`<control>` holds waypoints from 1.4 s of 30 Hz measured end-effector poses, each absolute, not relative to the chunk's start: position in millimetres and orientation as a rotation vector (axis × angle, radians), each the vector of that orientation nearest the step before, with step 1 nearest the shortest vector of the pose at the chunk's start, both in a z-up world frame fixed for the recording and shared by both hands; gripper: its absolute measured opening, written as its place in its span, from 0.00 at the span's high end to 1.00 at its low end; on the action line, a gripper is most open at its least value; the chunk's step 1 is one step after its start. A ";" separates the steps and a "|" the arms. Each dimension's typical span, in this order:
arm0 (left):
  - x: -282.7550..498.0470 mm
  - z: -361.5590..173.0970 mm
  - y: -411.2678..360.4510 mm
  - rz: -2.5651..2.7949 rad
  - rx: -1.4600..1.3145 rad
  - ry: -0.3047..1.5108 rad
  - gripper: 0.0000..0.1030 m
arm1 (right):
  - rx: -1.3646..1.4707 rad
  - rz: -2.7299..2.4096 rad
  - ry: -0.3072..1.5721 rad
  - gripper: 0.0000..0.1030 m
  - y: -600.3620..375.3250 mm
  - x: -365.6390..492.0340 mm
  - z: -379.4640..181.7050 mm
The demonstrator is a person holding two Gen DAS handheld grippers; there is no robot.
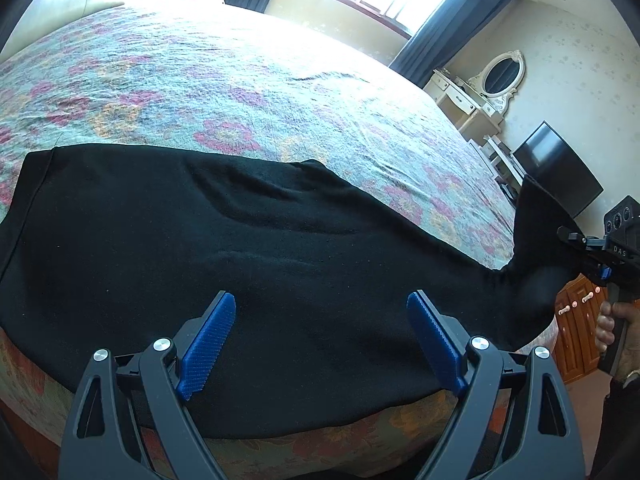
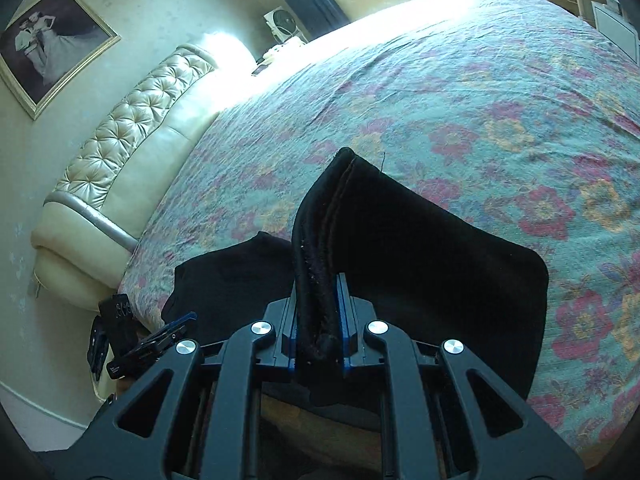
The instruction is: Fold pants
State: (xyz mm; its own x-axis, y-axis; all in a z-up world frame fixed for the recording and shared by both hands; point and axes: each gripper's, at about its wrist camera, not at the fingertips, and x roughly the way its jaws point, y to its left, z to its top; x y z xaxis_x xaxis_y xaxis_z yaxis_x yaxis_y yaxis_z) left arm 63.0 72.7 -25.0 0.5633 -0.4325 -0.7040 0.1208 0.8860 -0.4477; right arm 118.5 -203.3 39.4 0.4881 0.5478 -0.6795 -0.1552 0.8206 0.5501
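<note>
The pants [image 1: 260,248] lie flat along the bed's [image 1: 240,80] near edge. The right claw [image 2: 320,312] pinches their lifted end, likely to fold it over; the left claw [image 1: 320,340] hovers wide above.

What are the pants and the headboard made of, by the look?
Pants: black matte knit, probably fleece or jersey; fuzzy nap, lint on the hem held in the right gripper. Headboard: cream leather or faux leather; glossy, button-tufted, creased sheen. Can't tell which.

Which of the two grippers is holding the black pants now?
The right gripper: shut on the pants' hem. The left gripper is open, holding nothing.
</note>
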 end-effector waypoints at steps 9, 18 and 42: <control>65.6 -24.5 79.1 -0.343 -0.408 0.921 0.16 | 0.364 0.472 1.092 0.86 -117.1 131.1 -14.5; 66.2 -25.1 82.0 -0.344 -0.423 0.919 0.16 | 0.302 0.506 1.180 0.73 -75.0 123.7 -54.5; 68.6 -56.1 105.1 -0.342 -0.375 0.941 0.16 | 0.505 0.781 1.298 0.29 -28.5 298.0 -59.9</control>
State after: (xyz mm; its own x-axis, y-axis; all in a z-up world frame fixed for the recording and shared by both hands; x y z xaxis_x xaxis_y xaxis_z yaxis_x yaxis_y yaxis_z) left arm 68.6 105.1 -56.1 0.5447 -0.4408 -0.7135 0.1205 0.8831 -0.4535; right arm 298.0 -28.5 -59.9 0.0769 0.7526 -0.6539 -0.2253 0.6520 0.7239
